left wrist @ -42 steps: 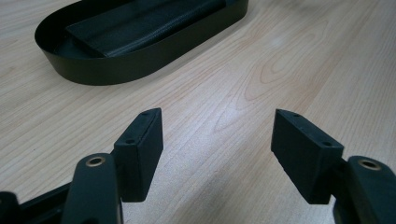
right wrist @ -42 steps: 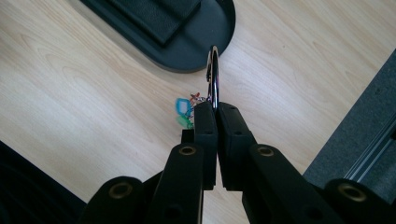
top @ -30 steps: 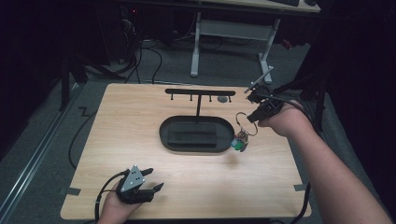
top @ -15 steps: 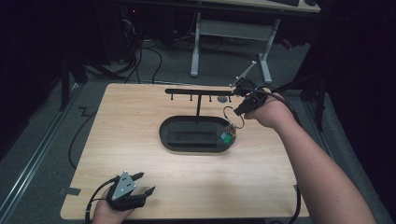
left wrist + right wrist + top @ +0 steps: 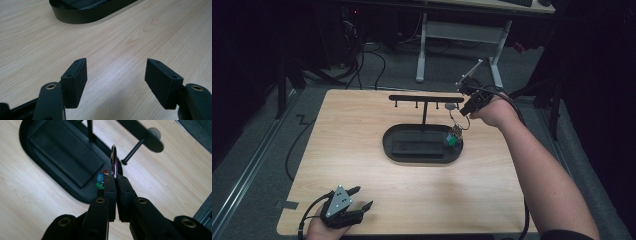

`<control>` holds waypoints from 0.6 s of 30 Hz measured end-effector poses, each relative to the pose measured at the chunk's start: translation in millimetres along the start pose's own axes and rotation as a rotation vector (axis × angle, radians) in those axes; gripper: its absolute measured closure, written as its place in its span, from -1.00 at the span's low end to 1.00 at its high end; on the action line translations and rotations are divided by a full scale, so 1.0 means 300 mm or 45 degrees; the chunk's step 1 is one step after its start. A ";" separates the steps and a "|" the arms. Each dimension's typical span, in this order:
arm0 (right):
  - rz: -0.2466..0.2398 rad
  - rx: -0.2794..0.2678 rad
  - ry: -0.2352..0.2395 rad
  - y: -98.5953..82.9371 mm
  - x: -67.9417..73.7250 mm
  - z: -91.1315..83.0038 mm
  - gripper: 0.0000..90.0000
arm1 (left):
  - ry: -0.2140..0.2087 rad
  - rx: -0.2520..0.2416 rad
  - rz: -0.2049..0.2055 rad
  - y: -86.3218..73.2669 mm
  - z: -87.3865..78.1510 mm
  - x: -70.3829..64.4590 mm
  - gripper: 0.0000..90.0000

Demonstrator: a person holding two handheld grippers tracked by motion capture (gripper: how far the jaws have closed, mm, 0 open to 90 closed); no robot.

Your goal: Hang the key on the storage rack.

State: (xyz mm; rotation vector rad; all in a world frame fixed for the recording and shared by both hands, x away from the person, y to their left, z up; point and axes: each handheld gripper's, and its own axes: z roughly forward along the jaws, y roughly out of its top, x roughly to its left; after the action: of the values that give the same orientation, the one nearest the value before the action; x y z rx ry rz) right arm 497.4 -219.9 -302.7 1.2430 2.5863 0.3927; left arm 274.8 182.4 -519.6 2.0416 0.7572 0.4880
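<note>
Two grippers are in play, and only one is engaged. The right gripper (image 5: 466,106), held at the far right of the light wooden table (image 5: 362,125), has its jaws pressed together on the thin silver metal key ring (image 5: 114,161), pinching its lower arc edge-on. Small green, blue and red charms (image 5: 453,139) hang from the ring, dangling over the right end of the black oval tray base (image 5: 394,150).

The ring stands upright above the jaws in the right gripper view, its plane in line with the gap between them. Just beyond and slightly to the ring's right lies the nearest black peg (image 5: 133,150), projecting from the black horizontal bar of the T-shaped hanger stand (image 5: 424,98). The peg's long axis runs obliquely across the view, its knobbed tip pointing towards the ring; ring and peg are near but apart, not yet threaded.

Judgement: the work in hand is hanging the ring on that end peg. The coming move turns on bringing the ring's opening square to the peg's tip, then carrying it along the peg's axis. A skewed approach risks the ring striking the peg tip rather than passing over it.

The left gripper (image 5: 352,202) rests at the near left table edge, jaws spread wide, holding nothing, well apart from the stand.
</note>
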 end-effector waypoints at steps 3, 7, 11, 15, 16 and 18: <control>0.020 0.003 -0.004 0.008 -0.014 0.018 0.95 | 0.000 0.004 0.001 0.001 0.004 0.001 -0.23; 0.025 0.018 -0.014 0.015 -0.032 0.045 0.95 | -0.014 0.013 0.010 0.003 0.012 -0.002 -0.23; 0.035 0.012 -0.027 0.015 -0.038 0.056 0.94 | -0.022 0.016 0.022 0.006 0.016 -0.007 -0.23; 0.042 -0.002 -0.069 0.017 -0.032 0.053 0.79 | -0.027 0.019 0.023 0.008 0.017 -0.006 -0.23; 0.042 -0.002 -0.069 0.017 -0.032 0.053 0.79 | -0.028 0.019 0.024 0.008 0.018 -0.006 -0.23; 0.041 -0.030 -0.097 0.014 -0.031 0.043 0.72 | -0.028 0.019 0.025 0.008 0.018 -0.006 -0.23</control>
State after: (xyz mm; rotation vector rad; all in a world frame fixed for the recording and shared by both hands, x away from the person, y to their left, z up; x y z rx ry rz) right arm 510.2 -222.9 -312.3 1.2683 2.4941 0.3737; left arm 277.5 176.8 -520.6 2.0668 0.7308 0.4714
